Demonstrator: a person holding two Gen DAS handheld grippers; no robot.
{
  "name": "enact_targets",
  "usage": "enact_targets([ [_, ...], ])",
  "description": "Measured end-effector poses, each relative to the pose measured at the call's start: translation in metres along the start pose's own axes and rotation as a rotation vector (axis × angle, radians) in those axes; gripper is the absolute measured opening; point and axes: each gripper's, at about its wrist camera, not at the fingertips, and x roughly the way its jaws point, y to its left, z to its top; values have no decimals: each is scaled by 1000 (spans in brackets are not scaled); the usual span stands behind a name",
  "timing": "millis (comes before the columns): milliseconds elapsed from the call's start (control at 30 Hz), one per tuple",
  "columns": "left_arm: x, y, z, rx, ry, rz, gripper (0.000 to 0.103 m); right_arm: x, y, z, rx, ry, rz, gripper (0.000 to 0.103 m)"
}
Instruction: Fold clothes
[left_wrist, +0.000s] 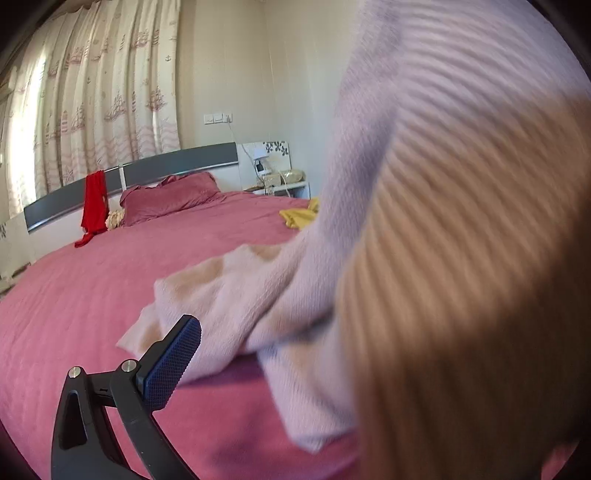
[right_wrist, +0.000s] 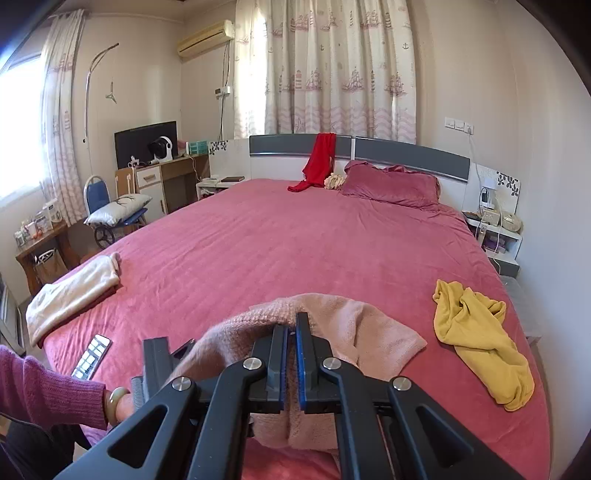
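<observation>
My right jaws are clamped on the pink sweater (right_wrist: 373, 332), lifting its bunched edge above the bed (right_wrist: 258, 240). Of my left gripper (left_wrist: 173, 365) only one finger shows, sweater draped against it, so I cannot tell its jaws' state. A yellow garment (right_wrist: 480, 339) lies crumpled to the right.

Pale pink ribbed knit sweater (right_wrist: 354, 328) with tan patches; rose-pink quilted bedspread (right_wrist: 280, 236) and matching pillow (right_wrist: 391, 184); mustard-yellow crumpled garment (right_wrist: 480, 332); bright red cloth (right_wrist: 319, 158) over grey-and-white headboard (right_wrist: 410, 155); cream folded towel-like garment (right_wrist: 70, 291); cream curtains (right_wrist: 332, 66) printed with pink ships, lighthouses, anchors; black gripper frames, blue textured pads (left_wrist: 173, 362); magenta knit sleeve (right_wrist: 48, 387)
</observation>
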Motion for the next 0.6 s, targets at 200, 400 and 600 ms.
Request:
enact_targets([
  [200,8,20,16,-130,50,-238,28,3,-19,-1,47,-3,-44,3],
  [400,2,20,16,-111,143,-245,14,8,-37,-10,111,23,-58,4],
  [600,-20,35,26,-205,162,-246,9,8,-44,-12,168,22,-57,4],
])
